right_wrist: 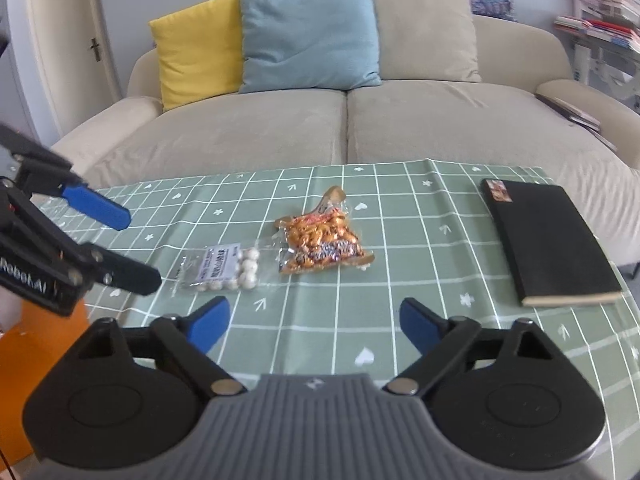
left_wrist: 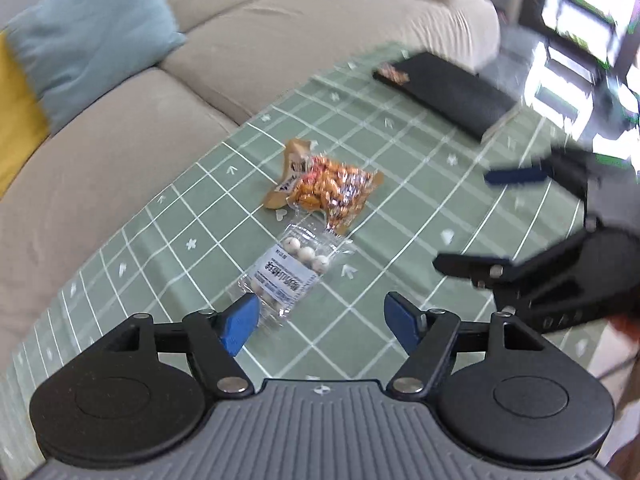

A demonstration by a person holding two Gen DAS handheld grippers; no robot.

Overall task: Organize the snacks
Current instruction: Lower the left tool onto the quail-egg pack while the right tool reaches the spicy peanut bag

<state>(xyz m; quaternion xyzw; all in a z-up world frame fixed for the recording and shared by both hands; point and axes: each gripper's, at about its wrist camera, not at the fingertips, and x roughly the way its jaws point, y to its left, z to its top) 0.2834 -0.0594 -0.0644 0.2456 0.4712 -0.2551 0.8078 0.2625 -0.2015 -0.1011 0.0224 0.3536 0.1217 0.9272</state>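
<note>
Behind the green checked tablecloth (right_wrist: 400, 216) we note a beige sofa (right_wrist: 344, 128) with cushions. Both snack packs lie mid-table, touching: the clear bag of white balls (right_wrist: 224, 270) and the orange snack bag (right_wrist: 320, 246). A black notebook (right_wrist: 548, 240) lies well apart. We find the left gripper (left_wrist: 320, 320) spread and empty, just short of the ball bag; the right gripper (right_wrist: 314, 322) is likewise released, nothing between its jaws. We judge the pickup pending: each gripper should straddle a pack's edge squarely and pinch film, not contents.
</note>
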